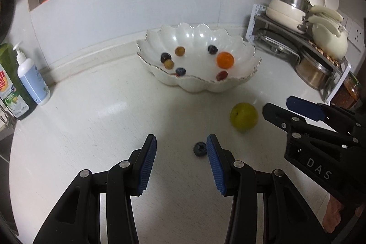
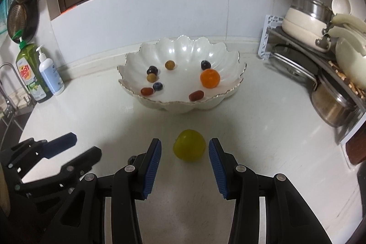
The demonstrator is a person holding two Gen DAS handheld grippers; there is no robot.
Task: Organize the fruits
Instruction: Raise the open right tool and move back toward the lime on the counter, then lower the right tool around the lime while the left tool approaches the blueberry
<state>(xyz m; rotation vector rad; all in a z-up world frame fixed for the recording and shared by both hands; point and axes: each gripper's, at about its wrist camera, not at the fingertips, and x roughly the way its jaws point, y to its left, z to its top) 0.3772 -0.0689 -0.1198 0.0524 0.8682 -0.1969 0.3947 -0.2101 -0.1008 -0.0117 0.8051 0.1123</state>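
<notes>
Nothing is gripped yet. The left gripper (image 1: 181,147) has jaws parted, with a blueberry (image 1: 200,148) beside its right pad on the bench (image 1: 91,125). The right gripper (image 2: 184,151) has jaws parted around a green fruit (image 2: 189,144), untouched. Eight fruits already lie in the scalloped bowl (image 2: 183,104); two remain.

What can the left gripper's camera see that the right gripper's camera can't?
Only the left wrist view shows the loose blueberry clearly, on the counter by the left gripper, whose jaws stand open.

Only the right wrist view shows the tap and the hanging pans on the left, and a second reddish grape in the bowl.

Both show the white scalloped bowl holding small fruits and an orange one, the green fruit between the open jaws of the right gripper, and the soap bottles.
</notes>
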